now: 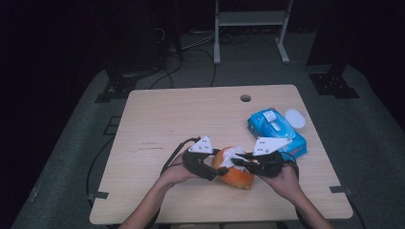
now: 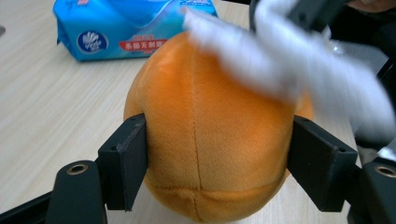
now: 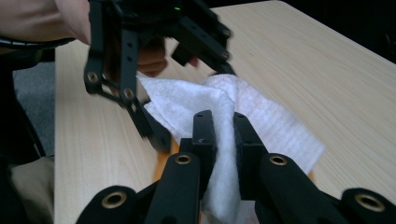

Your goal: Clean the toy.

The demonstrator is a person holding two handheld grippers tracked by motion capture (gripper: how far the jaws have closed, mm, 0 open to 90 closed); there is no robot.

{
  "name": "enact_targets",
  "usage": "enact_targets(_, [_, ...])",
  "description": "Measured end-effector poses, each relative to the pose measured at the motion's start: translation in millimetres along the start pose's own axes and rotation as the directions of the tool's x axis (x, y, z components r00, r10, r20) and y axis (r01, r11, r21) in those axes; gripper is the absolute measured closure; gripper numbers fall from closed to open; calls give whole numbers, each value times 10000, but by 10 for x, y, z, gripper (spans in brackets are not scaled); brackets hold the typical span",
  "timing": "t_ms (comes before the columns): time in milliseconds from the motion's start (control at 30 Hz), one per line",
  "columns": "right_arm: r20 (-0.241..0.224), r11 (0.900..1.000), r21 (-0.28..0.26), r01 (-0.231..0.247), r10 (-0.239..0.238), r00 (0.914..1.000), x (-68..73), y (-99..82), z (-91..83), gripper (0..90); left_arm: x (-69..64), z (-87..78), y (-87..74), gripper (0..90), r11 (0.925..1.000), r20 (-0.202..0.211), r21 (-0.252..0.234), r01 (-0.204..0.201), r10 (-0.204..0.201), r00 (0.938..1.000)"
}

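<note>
Plush toy: an orange plush ball (image 1: 237, 175), rounded, lying on the table (image 1: 157, 124) near the middle of the near edge, between the two hands.
Long axis: the ball is close to round; in the left gripper view (image 2: 210, 140) a stitched seam runs from the camera side up over its top, with a cross seam low on the near side. Which way it points I cannot tell.
Left gripper: the left gripper (image 1: 212, 172) has its two black jaws on either flank of the orange ball, both pads against the plush, partly open around its width. It comes at the ball from the table's left side.
Right gripper: the right gripper (image 3: 224, 135) has its jaws nearly together, pinching a fold of the white wipe (image 3: 219, 107). In the high view it (image 1: 241, 160) sits over the ball's top, coming from the right side.
Wipe: the white sheet drapes over the top of the ball (image 1: 232, 155); in the left gripper view it is blurred across the ball's upper right.
Pack: a blue pack of wipes (image 1: 276, 131) lies near the table's right edge, just behind the right hand, its white flap lid open.
Writing: the pack (image 2: 126, 28) carries a round white logo and a red strip with small characters, too small to read.
Table: light wood, with a round hole (image 1: 245, 98) near the far edge.
</note>
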State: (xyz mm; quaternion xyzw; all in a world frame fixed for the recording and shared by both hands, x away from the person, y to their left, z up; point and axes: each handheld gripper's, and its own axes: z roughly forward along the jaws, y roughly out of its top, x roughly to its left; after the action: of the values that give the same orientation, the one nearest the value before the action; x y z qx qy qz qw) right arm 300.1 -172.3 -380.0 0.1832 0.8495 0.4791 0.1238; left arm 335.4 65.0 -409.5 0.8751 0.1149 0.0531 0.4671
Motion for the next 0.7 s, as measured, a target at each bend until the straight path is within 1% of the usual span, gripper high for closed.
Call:
enact_targets(67, [-127, 9996, 75, 257, -256, 9996, 54, 63, 65, 815, -51, 21, 43, 272, 9994, -116, 136, -317, 318, 9994])
enact_targets(100, [-189, 9996, 100, 278, -276, 9994, 66, 82, 88, 814, -82, 29, 65, 272, 9982, -191, 246, -553, 558, 9983])
enact_targets(167, [-254, 9990, 197, 400, -395, 9989, 66, 130, 138, 815, -92, 28, 66, 273, 9976, -268, 305, -616, 624, 9977])
enact_targets(233, [-224, 9990, 269, 347, -341, 9992, 37, 140, 134, 815, -73, 23, 47, 273, 9986, -247, 210, -487, 492, 9985])
enact_targets(333, [143, 9993, 252, 267, -270, 9995, -31, 121, 72, 815, -67, 30, 28, 273, 9982, -187, 214, -551, 556, 9983])
enact_targets(433, [328, 9998, 203, -25, 18, 9995, -117, 55, -9, 815, -68, 33, 15, 263, 9982, -98, 185, -566, 568, 9983])
enact_targets(500, [372, 9996, 206, -179, 171, 9992, -158, 4, -50, 815, -50, 40, 5, 228, 9991, -22, 105, -408, 408, 9992])
enact_targets(567, [428, 9994, 235, -250, 240, 9988, -177, -40, -78, 815, -13, 48, -9, 166, 10000, 42, 16, 63, -63, 10000])
enact_targets(600, [443, 9993, 213, -315, 305, 9986, -181, -58, -90, 815, 9, 53, -17, 132, 9995, 48, 69, 294, -295, 9996])
enact_targets(633, [434, 9991, 195, -384, 375, 9984, -184, -70, -102, 815, 22, 59, -29, 123, 9988, 114, 47, 491, -492, 9987])
enact_targets(667, [424, 9989, 197, -425, 416, 9982, -188, -76, -112, 815, 28, 64, -41, 139, 9985, 252, -27, 551, -550, 9982])
enact_targets(700, [407, 9988, 200, -452, 443, 9982, -190, -77, -117, 815, 16, 64, -46, 179, 9993, 261, -80, 371, -369, 9990])
